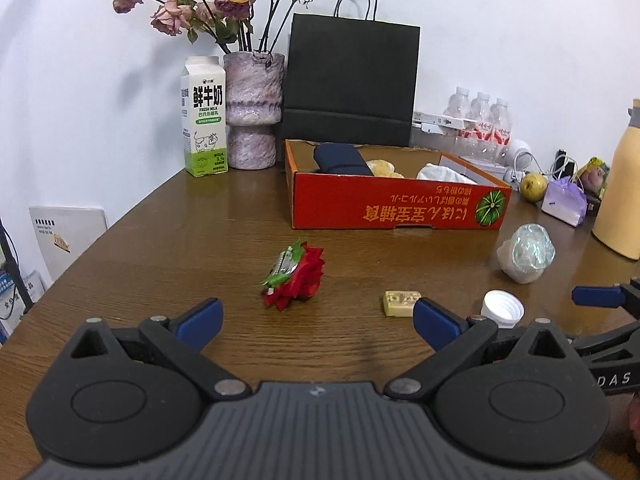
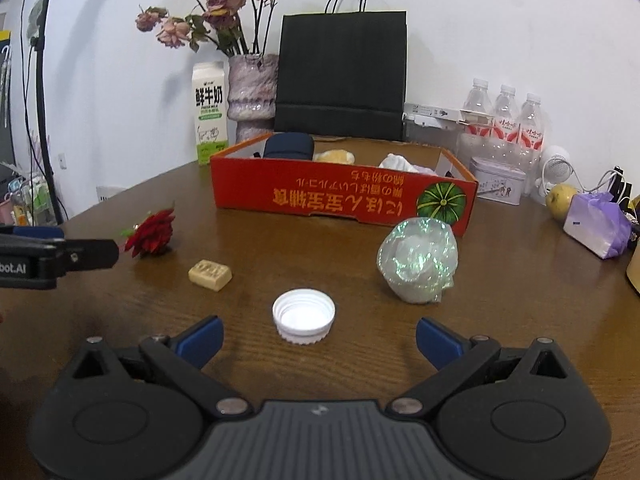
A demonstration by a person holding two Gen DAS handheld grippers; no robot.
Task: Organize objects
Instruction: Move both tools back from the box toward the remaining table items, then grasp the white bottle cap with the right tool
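three water bottles (image 2: 506, 118), one cap (image 2: 303, 315) — one box (image 2: 344, 200)

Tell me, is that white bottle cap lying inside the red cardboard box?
No, the white bottle cap lies open side up on the bare wooden table, well in front of the red cardboard box, just ahead of the open right gripper.

You have four loose things on the brown wood surface (image 2: 500, 320), all in front of the red cardboard box (image 2: 320, 196). The red fabric rose (image 2: 152, 234) w/ green leaf lies on its side, far left. The small beige block (image 2: 210, 274) lies flat, near the rose. The white cap (image 2: 303, 316) sits open side up, center. The bundle in shiny clear wrap (image 2: 416, 266) rests just beside the box's front right corner.
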